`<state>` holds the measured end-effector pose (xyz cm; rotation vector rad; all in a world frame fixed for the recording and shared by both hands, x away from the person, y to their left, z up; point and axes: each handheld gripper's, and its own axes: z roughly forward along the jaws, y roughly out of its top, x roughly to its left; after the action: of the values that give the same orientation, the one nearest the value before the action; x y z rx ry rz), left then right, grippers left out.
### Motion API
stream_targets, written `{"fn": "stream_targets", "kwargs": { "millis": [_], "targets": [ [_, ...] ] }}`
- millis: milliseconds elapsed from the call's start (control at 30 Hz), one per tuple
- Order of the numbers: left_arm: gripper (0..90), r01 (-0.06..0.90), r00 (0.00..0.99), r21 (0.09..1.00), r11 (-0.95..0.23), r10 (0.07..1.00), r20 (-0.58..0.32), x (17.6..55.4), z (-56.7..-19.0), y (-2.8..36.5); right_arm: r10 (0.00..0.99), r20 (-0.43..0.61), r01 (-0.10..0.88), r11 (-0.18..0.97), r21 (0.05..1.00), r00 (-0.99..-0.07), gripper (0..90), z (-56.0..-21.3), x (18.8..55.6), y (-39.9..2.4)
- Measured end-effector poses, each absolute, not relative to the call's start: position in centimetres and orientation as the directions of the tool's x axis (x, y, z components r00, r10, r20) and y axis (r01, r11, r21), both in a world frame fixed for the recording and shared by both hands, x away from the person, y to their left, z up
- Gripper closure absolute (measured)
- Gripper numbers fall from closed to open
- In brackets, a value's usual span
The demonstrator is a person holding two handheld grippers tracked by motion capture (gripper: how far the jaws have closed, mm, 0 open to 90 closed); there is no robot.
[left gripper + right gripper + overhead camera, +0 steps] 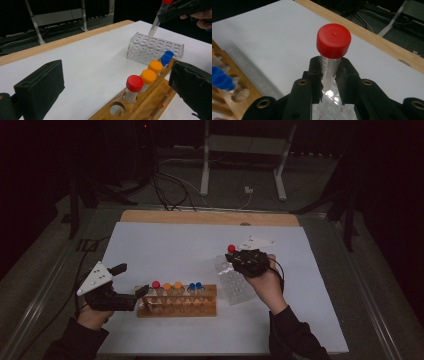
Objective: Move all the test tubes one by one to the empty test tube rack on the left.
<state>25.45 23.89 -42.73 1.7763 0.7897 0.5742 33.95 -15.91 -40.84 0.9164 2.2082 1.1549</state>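
A clear tube with a red cap [333,40] stands upright between the pads of my right gripper [329,72], which is shut on it just below the cap. Its pointed tip hangs just above the transparent plastic rack [155,47]. In the high view this gripper [240,257] hovers over that rack [234,282]. My left gripper [131,280] is open at the left end of a wooden rack [177,307]. One jaw lies beside the rack and the other is well off it. The wooden rack holds a red-capped tube [134,83], two orange-capped ones [148,76] and two blue-capped ones [167,57].
A white sheet [175,245] covers the wooden table, whose bare far edge [210,217] shows behind it. An empty hole [117,109] sits at the wooden rack's near end. Cables and a metal stand [245,150] lie on the floor beyond the table.
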Motion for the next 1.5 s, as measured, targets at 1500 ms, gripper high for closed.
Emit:
{"fn": "stream_targets", "kwargs": {
  "millis": [1500],
  "targets": [
    [1.0, 0.190, 0.819, 0.949, -0.251, 0.573, -0.013, 22.7, -41.3, 19.1, 0.568, -0.047, 0.330, 0.540, 0.774, -0.821, 74.8, -44.9, 24.9, -14.4]
  ]
}}
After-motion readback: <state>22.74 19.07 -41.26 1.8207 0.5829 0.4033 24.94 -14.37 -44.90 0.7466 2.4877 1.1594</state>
